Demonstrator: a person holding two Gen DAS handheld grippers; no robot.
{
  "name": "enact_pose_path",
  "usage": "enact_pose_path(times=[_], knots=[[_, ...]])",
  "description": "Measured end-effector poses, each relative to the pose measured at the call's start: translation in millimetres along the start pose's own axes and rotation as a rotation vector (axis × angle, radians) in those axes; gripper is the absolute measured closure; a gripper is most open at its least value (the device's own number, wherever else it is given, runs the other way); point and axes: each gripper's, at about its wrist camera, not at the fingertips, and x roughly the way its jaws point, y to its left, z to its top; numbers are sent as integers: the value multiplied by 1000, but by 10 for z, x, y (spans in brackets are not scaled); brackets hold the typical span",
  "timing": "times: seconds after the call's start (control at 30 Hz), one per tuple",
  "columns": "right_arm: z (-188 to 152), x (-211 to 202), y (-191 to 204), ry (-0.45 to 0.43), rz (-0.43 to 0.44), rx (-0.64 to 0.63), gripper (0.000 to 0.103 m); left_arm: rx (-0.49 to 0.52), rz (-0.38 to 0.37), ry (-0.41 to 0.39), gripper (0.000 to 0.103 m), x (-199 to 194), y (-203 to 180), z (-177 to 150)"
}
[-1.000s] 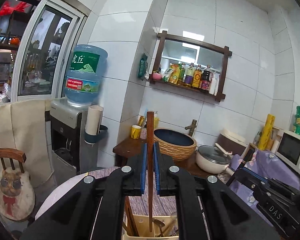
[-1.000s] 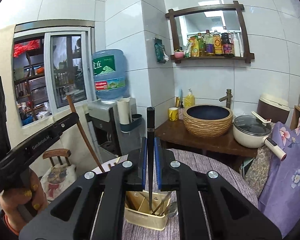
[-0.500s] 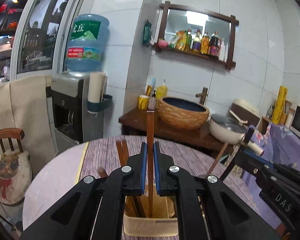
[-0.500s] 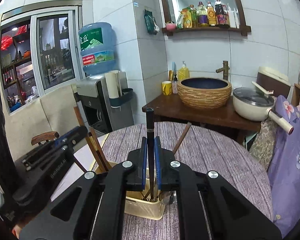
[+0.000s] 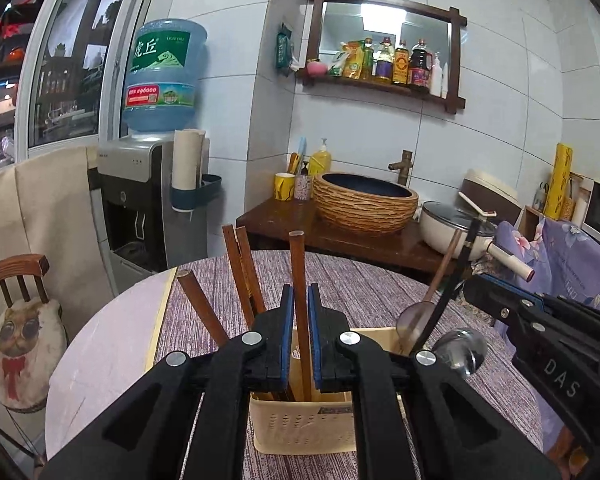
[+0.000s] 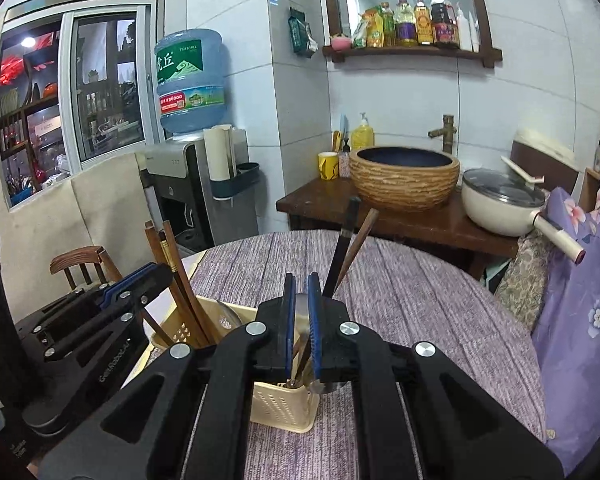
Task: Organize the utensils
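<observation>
A cream slotted basket stands on the purple-clothed round table. My left gripper hangs over it. Its jaws are opening around an upright brown chopstick, which the pads still touch and whose lower end is in the basket. More brown chopsticks lean at the basket's left. In the right wrist view, my right gripper is over the basket with its jaws nearly together. The black chopstick leans rightward just past its right fingertip, outside the pads. Beside it leans a wooden-handled spoon.
A water dispenser and a small chair with a cat cushion stand at the left. Behind the table is a wooden stand with a woven basin and a white pot. Purple floral cloth hangs at the right.
Both grippers have sunk to the basket, bringing their chopsticks down into it. The black chopstick, upright between the right pads before, now tilts right, clear of them.
</observation>
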Motion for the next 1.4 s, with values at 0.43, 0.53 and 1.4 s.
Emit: enact_pose_path(times=[0.43,0.53,1.4], knots=[[-203,-853,-75,-186,-80,-42,11,34,-47,-116,22,-763,88,-188],[-421,-1085,-69,-205,-68,-22,6,43,-40,-174,5,-1061,189,-365],[-3096,-2631,742,-215,-95,-32,6,-29,14,-130,5,-2599,418,-2418]])
